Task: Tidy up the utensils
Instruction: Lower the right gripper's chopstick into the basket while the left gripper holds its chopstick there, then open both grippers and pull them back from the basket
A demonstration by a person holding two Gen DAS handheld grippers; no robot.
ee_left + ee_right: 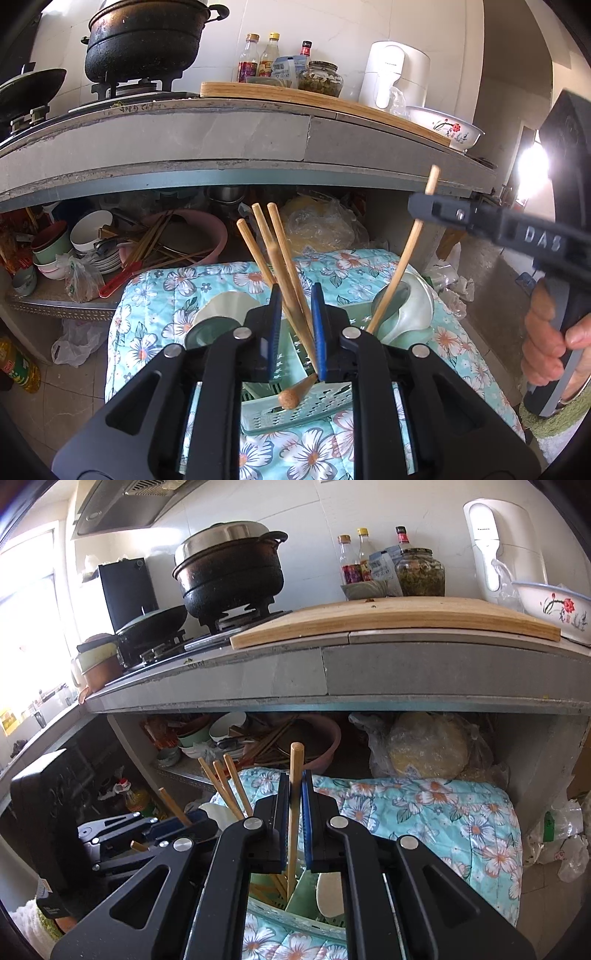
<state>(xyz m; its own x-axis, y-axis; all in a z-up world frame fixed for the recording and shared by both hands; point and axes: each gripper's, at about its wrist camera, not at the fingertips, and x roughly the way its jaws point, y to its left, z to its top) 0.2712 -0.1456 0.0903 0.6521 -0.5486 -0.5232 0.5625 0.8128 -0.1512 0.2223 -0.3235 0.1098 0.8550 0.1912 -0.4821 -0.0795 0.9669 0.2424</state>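
Wooden chopsticks (pixel 275 254) stand bunched in a pale green perforated basket (pixel 314 410), which sits on a floral quilted cover (pixel 369 266) in front of a grey kitchen counter (pixel 221 140). Beside the basket lie pale green ladle-like spoons (pixel 406 306).

Left tongs (pixel 295 295) sit around the bunch, blue pads narrowly apart; the sticks pass between them, and it is unclear whether the pads actually press the wood. One round-ended stick (pixel 295 391) lies crosswise below the pads, its tip resting over the basket edge.

Right tongs (pixel 294 781) are nearly closed, pinching a single wooden chopstick (pixel 293 812) upright. Its top pokes above the pads and its lower end reaches down into the basket, next to a white spoon (pixel 328 890). In the left wrist view, this stick slants toward the right-hand end of the basket, and a hand (pixel 550 332) grips the right tool's handle.

Judging by this, the step in hand is dropping the single chopstick into the basket. To do it well, lower the tip until it is well inside the compartment, keep the stick close to upright so it does not lever against the spoons, then ease the pads apart and lift straight up. The left tongs can steady the bunch so it does not topple.
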